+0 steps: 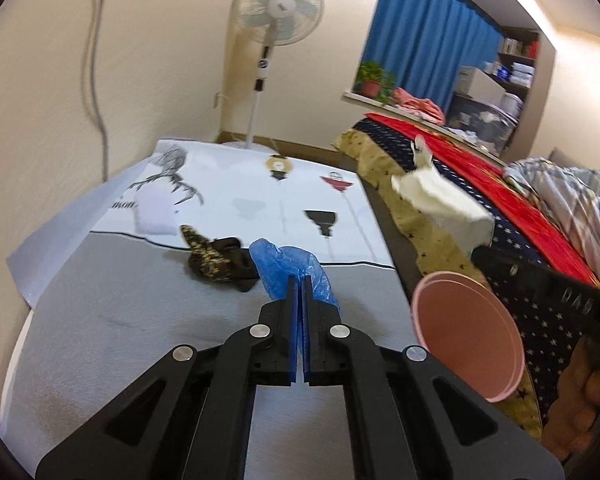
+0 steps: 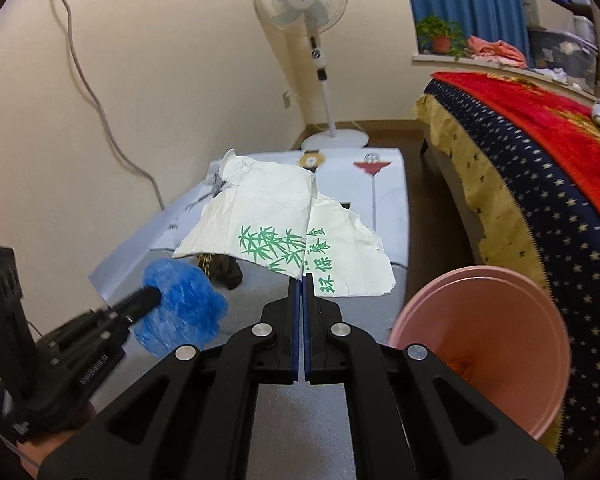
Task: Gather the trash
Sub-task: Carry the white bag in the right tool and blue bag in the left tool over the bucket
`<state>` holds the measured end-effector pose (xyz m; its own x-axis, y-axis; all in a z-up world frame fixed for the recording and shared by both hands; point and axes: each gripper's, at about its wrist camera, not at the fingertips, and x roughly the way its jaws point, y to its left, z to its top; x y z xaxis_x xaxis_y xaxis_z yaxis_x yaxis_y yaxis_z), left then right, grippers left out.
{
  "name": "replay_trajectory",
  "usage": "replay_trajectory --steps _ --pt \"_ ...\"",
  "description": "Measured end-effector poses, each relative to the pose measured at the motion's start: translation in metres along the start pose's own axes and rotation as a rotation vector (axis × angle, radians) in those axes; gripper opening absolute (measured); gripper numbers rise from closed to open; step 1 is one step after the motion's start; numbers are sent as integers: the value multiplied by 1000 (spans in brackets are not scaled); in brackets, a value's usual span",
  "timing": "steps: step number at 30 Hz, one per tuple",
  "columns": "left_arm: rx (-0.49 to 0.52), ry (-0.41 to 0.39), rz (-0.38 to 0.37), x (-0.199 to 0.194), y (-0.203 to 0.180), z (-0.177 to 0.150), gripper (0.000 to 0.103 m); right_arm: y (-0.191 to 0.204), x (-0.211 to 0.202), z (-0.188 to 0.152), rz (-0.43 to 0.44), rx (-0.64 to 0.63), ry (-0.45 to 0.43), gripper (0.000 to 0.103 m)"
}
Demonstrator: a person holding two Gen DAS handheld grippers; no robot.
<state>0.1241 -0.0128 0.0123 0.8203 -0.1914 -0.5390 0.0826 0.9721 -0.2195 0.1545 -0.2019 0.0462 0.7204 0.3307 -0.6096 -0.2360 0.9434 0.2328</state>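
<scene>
L gripper [image 1: 300, 280]: fingers clenched on a crumpled blue plastic bag [image 1: 288, 268], which bunches out past the tips toward 12 o'clock, lifted above the table [image 1: 100, 312]. R gripper [image 2: 303, 278]: fingers clamped on the near edge of a creased white paper bag [image 2: 284, 224] w/ green bamboo print; the sheet fans out toward 11–1 o'clock and hangs in the air.

Outward: in the right wrist view the pink bin [image 2: 488, 344] sits at 4 o'clock, mouth tipped toward the camera, just beside the table edge and against the bed [image 2: 540, 200]. Something orange shows inside near the bottom, can't tell what. A dark patterned wad [image 1: 216, 260] lies on the table just beyond the blue bag, approx 11 o'clock in the left wrist view. Fan [image 1: 278, 8] stands at the far end of the table.

Progress, judged: two pieces in hand, neither in the bin yet. Left to do: drop both, then prob. the dark wad, if it counts as trash.
</scene>
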Motion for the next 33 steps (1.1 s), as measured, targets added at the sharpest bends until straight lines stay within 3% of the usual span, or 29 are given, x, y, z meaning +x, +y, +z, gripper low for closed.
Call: replay_trajectory --steps 16,33 --pt "89 -17 -114 -16 -60 0 1 -65 -91 10 -78 93 -39 1" --pt "130 13 -173 10 -107 -10 1 -134 -104 -18 -168 227 -52 1"
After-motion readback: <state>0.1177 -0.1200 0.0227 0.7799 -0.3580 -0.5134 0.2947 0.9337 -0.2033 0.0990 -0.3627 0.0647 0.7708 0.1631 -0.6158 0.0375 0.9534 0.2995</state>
